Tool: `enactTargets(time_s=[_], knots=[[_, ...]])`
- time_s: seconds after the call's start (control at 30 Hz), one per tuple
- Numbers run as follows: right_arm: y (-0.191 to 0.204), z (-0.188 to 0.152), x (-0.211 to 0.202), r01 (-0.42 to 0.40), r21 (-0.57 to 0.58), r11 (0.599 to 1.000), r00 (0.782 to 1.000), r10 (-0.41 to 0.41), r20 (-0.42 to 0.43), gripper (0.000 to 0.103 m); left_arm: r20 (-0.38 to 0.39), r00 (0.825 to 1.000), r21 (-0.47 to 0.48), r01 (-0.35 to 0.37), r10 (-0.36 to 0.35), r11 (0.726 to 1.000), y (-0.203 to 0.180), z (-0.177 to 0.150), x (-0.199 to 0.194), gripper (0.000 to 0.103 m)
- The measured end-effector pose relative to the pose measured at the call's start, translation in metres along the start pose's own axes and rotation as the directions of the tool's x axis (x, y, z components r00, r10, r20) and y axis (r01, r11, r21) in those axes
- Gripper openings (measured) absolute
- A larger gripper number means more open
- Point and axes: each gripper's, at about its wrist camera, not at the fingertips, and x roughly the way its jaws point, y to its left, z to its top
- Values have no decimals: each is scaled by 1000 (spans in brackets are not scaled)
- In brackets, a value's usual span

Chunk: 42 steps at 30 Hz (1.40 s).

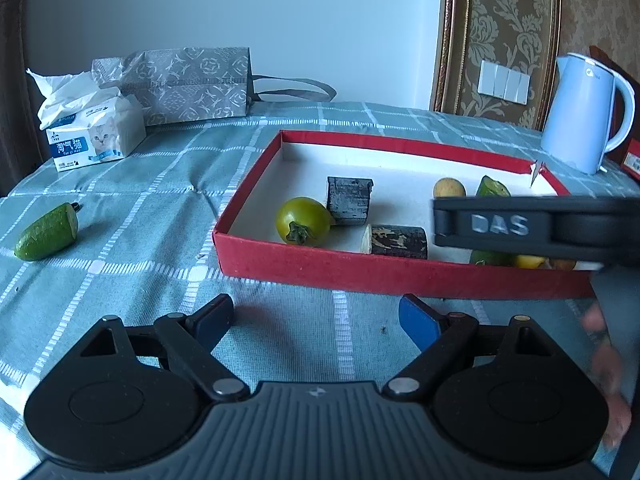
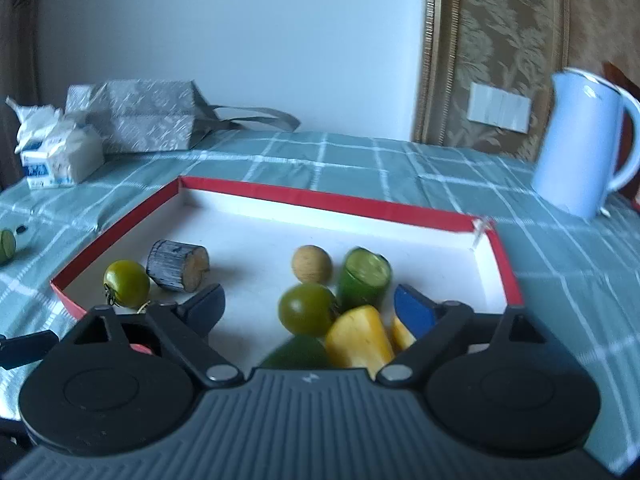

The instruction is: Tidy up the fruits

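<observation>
1. The right gripper (image 2: 308,312) hangs over the near edge of the red tray (image 2: 332,203) with its fingers spread apart, gripping nothing; in the left wrist view its black body (image 1: 536,226) crosses the tray's right part and hides much of the fruit there.
2. The left gripper (image 1: 316,318) is likewise spread wide and empty, above the checked tablecloth (image 1: 160,184) just short of the tray's near wall.
3. Inside the tray, toward its right side, lie a green tomato (image 2: 308,309), a cut cucumber piece (image 2: 365,276), a round tan fruit (image 2: 312,264) and a yellow piece (image 2: 358,338); a dark green shape below them is cut off by the gripper body.
4. Near the tray's left corner sit another green tomato (image 1: 303,221) and two dark cylinders (image 1: 349,201), (image 1: 396,241).
5. A cucumber half (image 1: 47,232) lies on the cloth well left of the tray.
6. Toward the table's far edge stand a tissue pack (image 1: 90,136), a grey bag (image 1: 192,84) and a pale blue kettle (image 1: 580,116).
7. The right wrist view is blurred.
</observation>
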Motion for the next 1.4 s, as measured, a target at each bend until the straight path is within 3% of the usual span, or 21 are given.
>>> enactTargets(time_s=[0.2, 0.53, 1.03, 1.17, 1.3, 1.4], knots=[[-18, -16, -25, -4, 92, 996, 999, 0, 45, 103, 1, 1000, -6, -4, 4, 1000, 1, 0, 0, 90], [-46, -50, -71, -39, 265, 964, 989, -1, 146, 103, 29, 999, -3, -18, 18, 1000, -1, -3, -9, 90], [-34, -74, -111, 1, 208, 978, 982, -41, 185, 103, 79, 995, -1, -58, 58, 998, -11, -30, -65, 90], [-29, -85, -124, 87, 189, 978, 973, -124, 197, 103, 85, 993, -20, -76, 78, 997, -13, -27, -80, 90], [-35, -88, -127, 127, 222, 967, 974, -164, 159, 103, 122, 987, -14, -102, 103, 995, -16, -27, -94, 90], [-39, -90, -128, 112, 239, 965, 979, -148, 137, 103, 153, 982, 11, -116, 113, 993, -20, -28, -105, 90]])
